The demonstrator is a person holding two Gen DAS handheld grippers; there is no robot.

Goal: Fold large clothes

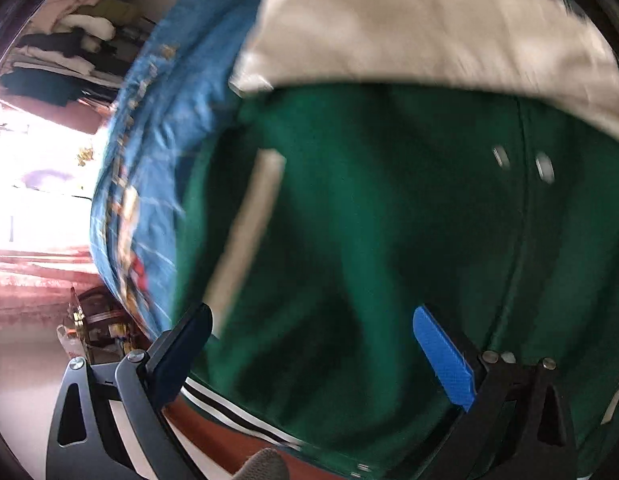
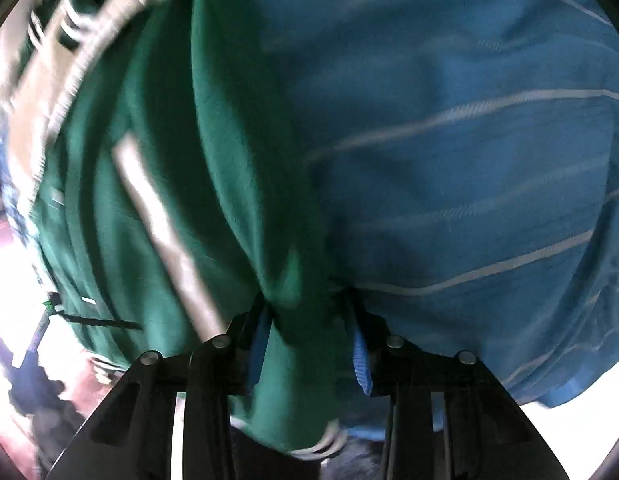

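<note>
A: Starting with the left wrist view — what is showing?

B: One green jacket is filling most of the frame, and it is lying over a blue striped cloth that is peeking out along the jacket's left edge. A cream sleeve is crossing the top of the jacket, a cream strip is running down its front, and two snaps are sitting right of that strip. The left gripper is hovering over the jacket's lower part with its jaws standing wide apart and nothing pinched between them. One stack of folded clothes is sitting well beyond the jacket, at upper left.

A: And the right wrist view?

B: The same jacket is lying left of the blue cloth. The right gripper is closing on a bunched fold of the jacket's edge — green fabric is sitting squeezed between the two blue pads.

A: So which step is in hand?

B: I'm judging it as an early fold: the right side is gripping, while the left is holding nothing. The next move is calling for the left gripper to pinch a matching edge, so both can carry the fabric across evenly. Blur is hiding finer detail.
</note>
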